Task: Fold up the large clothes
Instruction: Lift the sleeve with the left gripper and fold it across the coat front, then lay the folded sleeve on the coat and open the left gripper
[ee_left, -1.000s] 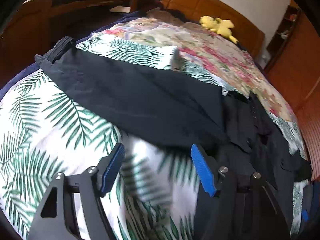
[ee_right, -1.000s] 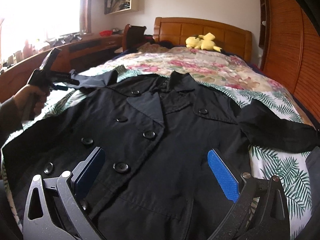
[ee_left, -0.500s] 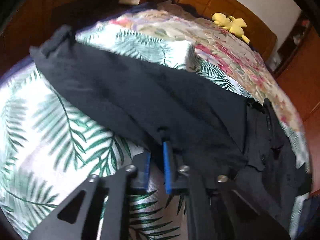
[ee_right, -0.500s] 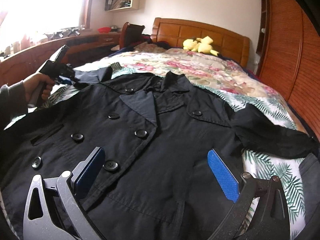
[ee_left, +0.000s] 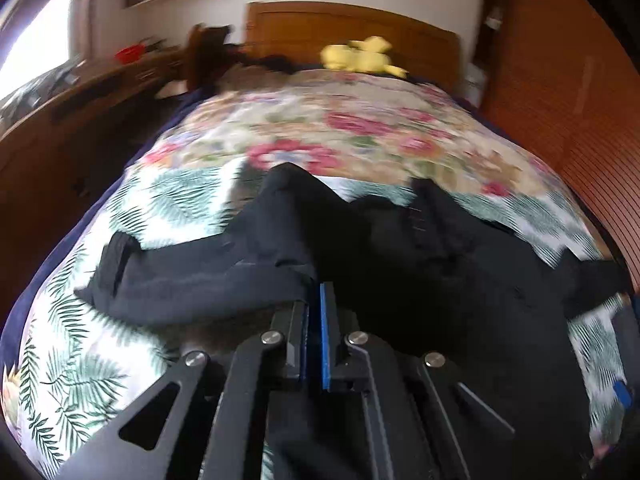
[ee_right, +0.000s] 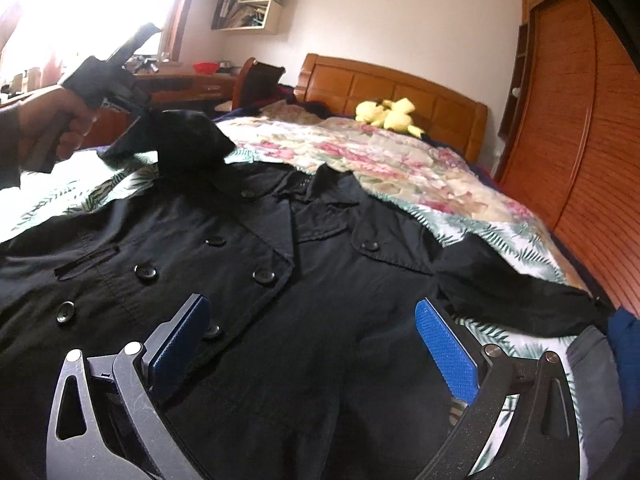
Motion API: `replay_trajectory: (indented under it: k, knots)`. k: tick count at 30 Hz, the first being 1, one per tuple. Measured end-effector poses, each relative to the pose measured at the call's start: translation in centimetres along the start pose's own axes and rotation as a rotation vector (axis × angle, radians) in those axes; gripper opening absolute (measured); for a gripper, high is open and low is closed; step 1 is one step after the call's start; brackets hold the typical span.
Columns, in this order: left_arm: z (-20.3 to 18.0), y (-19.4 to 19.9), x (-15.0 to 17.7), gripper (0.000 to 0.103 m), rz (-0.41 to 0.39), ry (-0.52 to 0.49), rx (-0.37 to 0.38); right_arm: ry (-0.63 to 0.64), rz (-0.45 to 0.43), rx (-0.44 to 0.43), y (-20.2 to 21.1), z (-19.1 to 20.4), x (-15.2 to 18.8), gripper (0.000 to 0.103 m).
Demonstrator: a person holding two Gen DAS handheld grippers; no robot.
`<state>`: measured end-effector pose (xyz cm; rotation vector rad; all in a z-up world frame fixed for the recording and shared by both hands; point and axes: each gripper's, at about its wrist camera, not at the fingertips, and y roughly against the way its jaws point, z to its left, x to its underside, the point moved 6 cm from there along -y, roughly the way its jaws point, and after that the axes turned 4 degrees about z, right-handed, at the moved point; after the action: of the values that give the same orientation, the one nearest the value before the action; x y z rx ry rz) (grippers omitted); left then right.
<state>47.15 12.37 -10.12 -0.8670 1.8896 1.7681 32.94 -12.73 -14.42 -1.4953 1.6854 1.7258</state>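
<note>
Nearest in the right wrist view, the right gripper [ee_right: 316, 344] hangs with its jaws spread wide, its blue pads [ee_right: 446, 350] apart over the lower front of the black double-breasted coat [ee_right: 320, 288] and gripping nothing; whether the fingers rest on the cloth cannot be told. The coat lies face up and buttoned on the palm-leaf bedsheet [ee_right: 516, 246], collar toward the headboard. Its far sleeve [ee_right: 516, 292] lies out to the side on the sheet, the cuff end cut off behind dark cloth at the picture's edge.

In the left wrist view, the left gripper [ee_left: 314, 312] has just been closing and now its jaws are pressed together on a fold of the coat's other sleeve [ee_left: 192, 276]. The pinched edge sits between the blue pads, and the sleeve drapes away from them in a sagging band, lifted off the bedsheet. From the right wrist view, a hand [ee_right: 52, 120] holds that gripper raised above the coat's shoulder, with the sleeve bunched below it. The left view is blurred, so seams and buttons are lost there.

Farther on lies a floral quilt [ee_right: 384, 152], then a yellow plush toy [ee_right: 390, 114] against the wooden headboard [ee_right: 400, 88]. A wooden wardrobe [ee_right: 580, 152] runs along one side.
</note>
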Motion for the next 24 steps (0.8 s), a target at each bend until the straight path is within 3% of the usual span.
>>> replay_trajectory:
  k: [3, 7, 10, 17, 24]
  knots:
    - [-3.4, 0.3, 1.1, 0.0, 0.018, -0.068, 0.016, 0.0, -0.013, 0.005, 0.7, -0.1, -0.1, 0.103]
    - [-5.7, -0.8, 2.8, 0.0, 0.05, -0.142, -0.028, 0.005, -0.026, 0.013, 1.3, -0.1, -0.1, 0.103]
    - [-6.2, -2.0, 3.8, 0.001, 0.082, -0.175, -0.04, 0.004, -0.031, 0.014, 1.4, -0.2, -0.1, 0.103]
    - [-4.8, -2.2, 5.5, 0.008, 0.138, -0.146, 0.008, 0.001, -0.029, 0.016, 1.2, -0.3, 0.0, 0.103]
    - [-2.9, 1.6, 5.6, 0.025, 0.042, -0.18, 0.022, 0.02, -0.021, 0.013, 0.5, 0.3, 0.1, 0.103]
